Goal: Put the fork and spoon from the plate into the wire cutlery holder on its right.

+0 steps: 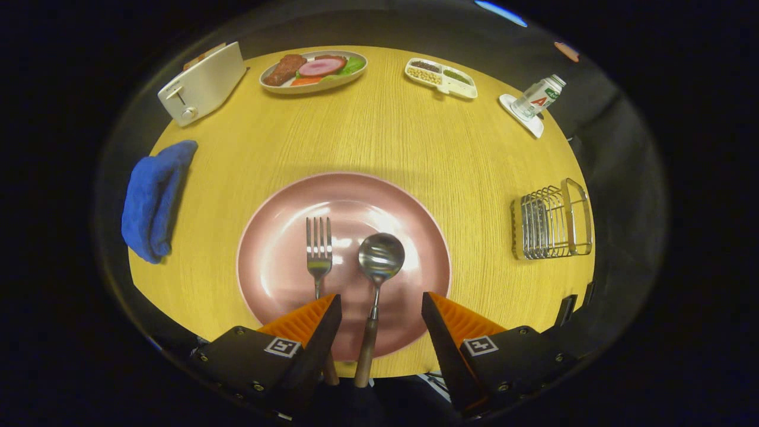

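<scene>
While the claw (pixel 380 308) gapes over the plate (pixel 278 237), the slick, stiff spoon (pixel 379 261) looks best pinched at its wooden handle.

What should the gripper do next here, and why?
Probably lower the gripper and close on the spoon. Its fingers are open, and the spoon's handle lies between them on the pink plate, while the fork runs under the left finger. The wire holder stands to the plate's right.

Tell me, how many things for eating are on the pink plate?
2. The fork lies left on the pink plate; the spoon lies beside it, its handle between the open tongs.
</scene>
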Motion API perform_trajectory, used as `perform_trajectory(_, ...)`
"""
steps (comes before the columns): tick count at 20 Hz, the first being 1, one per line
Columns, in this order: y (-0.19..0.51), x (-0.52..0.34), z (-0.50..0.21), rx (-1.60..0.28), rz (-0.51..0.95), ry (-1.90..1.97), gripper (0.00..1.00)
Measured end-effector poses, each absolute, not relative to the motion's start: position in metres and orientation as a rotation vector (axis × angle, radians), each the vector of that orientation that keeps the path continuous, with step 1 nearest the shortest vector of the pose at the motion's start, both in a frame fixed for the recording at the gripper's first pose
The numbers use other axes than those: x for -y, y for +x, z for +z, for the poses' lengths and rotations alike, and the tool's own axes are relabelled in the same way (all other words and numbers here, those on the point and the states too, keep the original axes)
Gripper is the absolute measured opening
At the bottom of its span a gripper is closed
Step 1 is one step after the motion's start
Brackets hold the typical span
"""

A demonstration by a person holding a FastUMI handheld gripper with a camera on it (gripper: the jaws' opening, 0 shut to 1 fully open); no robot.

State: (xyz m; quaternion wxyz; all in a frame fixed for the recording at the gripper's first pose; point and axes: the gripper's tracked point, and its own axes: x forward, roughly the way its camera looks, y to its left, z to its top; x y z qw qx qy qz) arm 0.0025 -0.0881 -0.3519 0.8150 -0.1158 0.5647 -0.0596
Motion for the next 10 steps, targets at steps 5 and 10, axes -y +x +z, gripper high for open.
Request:
perform_trajectory(5, -0.005, 0.09, -0.369, -1.276, -0.12, -0.261, 0.8)
perform_trajectory(10, -0.012, 0.089, -0.382, -1.329, -0.096, -0.261, 0.5)
